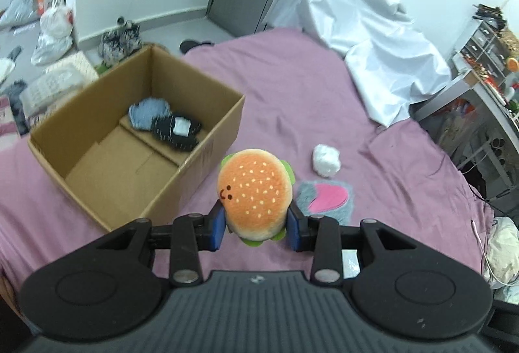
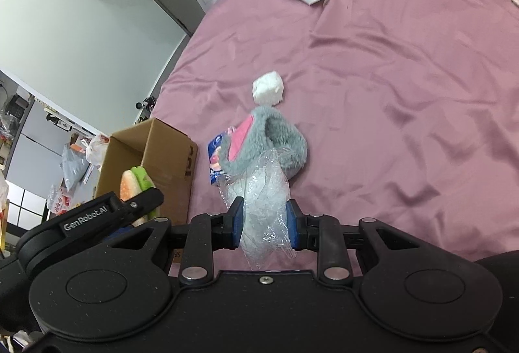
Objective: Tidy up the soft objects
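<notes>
My left gripper (image 1: 256, 223) is shut on a plush burger (image 1: 254, 191), its blue pads pressing both sides, held above the pink bed beside an open cardboard box (image 1: 107, 158). A grey soft piece (image 1: 149, 113) and a black one (image 1: 176, 129) lie in that box. My right gripper (image 2: 264, 223) is shut on a crumpled clear plastic bag (image 2: 266, 191). Just beyond the bag lies a grey fuzzy slipper (image 2: 275, 139) with a pink insole; I cannot tell whether they touch. Farther off on the sheet sits a white soft ball (image 2: 267, 88).
A blue printed packet (image 2: 215, 158) lies left of the slipper. A white plastic sheet (image 1: 366, 38) drapes over the far end of the bed. Bags and clutter cover the floor past the box, and a crowded shelf (image 1: 486, 61) stands to the right.
</notes>
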A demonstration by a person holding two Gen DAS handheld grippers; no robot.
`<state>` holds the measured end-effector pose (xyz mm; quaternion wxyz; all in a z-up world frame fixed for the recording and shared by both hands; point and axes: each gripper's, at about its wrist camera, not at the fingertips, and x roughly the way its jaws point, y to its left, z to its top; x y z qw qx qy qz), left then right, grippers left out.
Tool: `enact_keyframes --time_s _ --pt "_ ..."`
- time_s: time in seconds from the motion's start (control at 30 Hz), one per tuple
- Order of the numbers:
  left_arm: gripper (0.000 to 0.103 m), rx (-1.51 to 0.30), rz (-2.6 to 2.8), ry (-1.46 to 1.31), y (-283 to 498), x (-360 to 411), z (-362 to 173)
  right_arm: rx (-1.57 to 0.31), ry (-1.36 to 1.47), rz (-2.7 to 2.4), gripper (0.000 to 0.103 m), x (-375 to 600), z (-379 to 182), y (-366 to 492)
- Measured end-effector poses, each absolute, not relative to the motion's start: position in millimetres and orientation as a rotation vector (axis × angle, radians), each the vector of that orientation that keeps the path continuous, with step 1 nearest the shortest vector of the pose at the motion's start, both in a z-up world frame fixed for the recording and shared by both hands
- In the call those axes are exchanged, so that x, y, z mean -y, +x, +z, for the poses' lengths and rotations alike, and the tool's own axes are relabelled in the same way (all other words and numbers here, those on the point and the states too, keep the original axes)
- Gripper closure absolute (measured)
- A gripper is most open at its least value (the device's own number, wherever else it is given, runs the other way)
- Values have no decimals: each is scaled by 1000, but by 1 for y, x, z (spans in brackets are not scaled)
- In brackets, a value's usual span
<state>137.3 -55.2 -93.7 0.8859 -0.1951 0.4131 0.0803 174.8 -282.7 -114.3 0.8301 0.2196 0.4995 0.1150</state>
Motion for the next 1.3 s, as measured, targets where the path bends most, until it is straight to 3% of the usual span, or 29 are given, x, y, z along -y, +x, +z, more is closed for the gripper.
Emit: enact_keyframes --time_s 0.53,1.3 --pt "66 -767 131 -278 118 50 -51 -957 419 258 76 275 -70 167" --pt "66 -798 155 -252 130 4 -51 -883 400 278 76 236 -53 168"
